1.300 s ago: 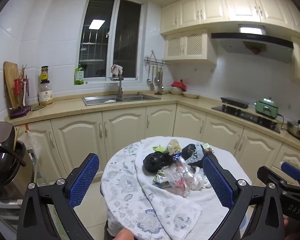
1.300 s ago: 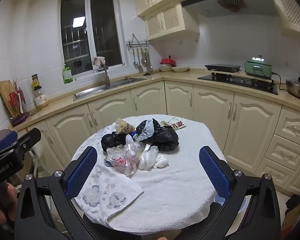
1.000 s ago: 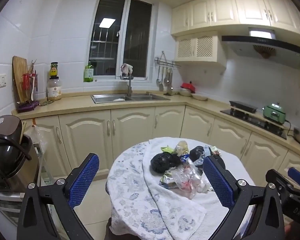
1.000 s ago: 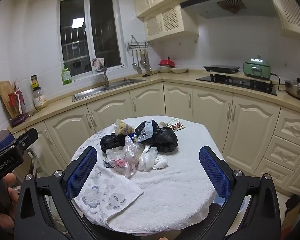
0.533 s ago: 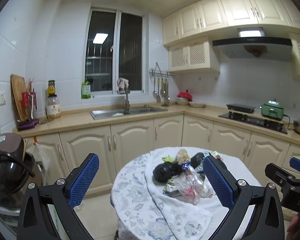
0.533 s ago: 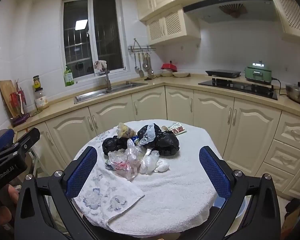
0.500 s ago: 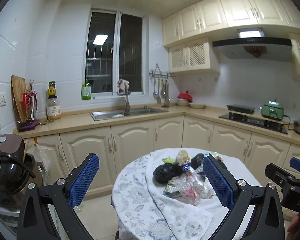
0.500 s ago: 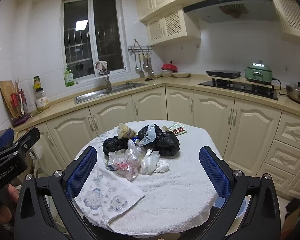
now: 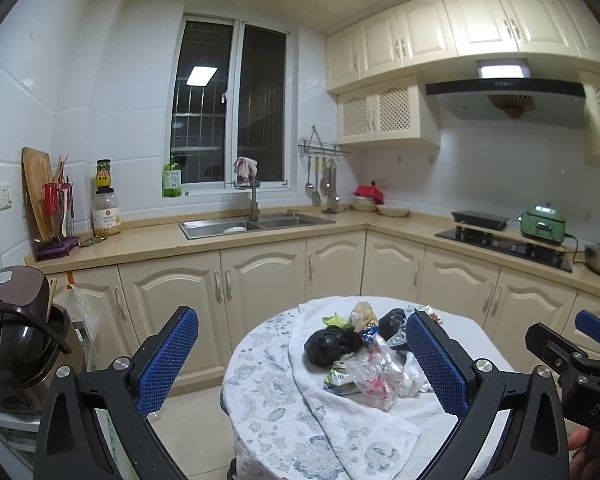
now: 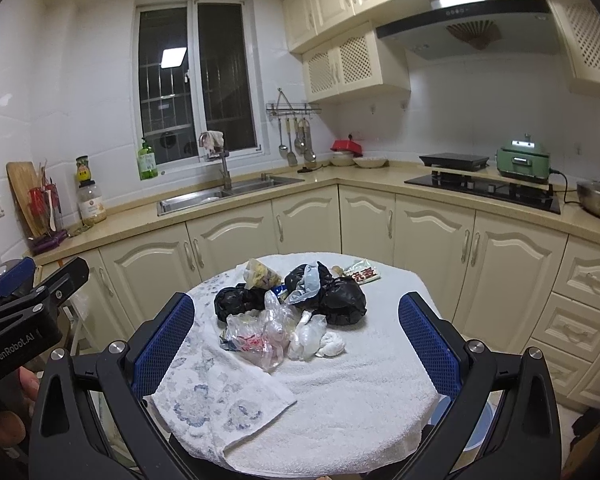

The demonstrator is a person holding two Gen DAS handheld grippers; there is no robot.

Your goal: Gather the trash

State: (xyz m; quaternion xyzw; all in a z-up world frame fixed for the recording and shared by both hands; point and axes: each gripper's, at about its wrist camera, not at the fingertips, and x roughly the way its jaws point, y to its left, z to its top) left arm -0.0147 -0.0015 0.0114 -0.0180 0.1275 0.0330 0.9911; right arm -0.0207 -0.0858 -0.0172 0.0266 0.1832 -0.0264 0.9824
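A heap of trash lies on a small round table [image 10: 364, 384] covered with white towels: two black plastic bags [image 10: 342, 300] [image 10: 232, 302], a clear crumpled bag [image 10: 260, 332], white wads [image 10: 320, 340], a yellow wrapper [image 10: 262, 274] and a red-printed packet [image 10: 364, 274]. The heap also shows in the left wrist view [image 9: 364, 354]. My right gripper [image 10: 296, 344] is open and empty, held back from the heap. My left gripper [image 9: 300, 360] is open and empty, to the table's left. Each gripper shows at the edge of the other's view.
Cream cabinets and a beige counter [image 10: 260, 196] run behind the table, with a sink [image 10: 228, 192], a hob [image 10: 484, 188], a green appliance [image 10: 522, 164] and a pot [image 10: 598, 200]. A brown appliance [image 9: 12, 336] stands at the left. A blue bin [image 10: 472, 428] sits under the table's right edge.
Both grippers have drawn back and tilted up a little, so the table and trash sit lower and smaller in both views. Both jaws stay open.
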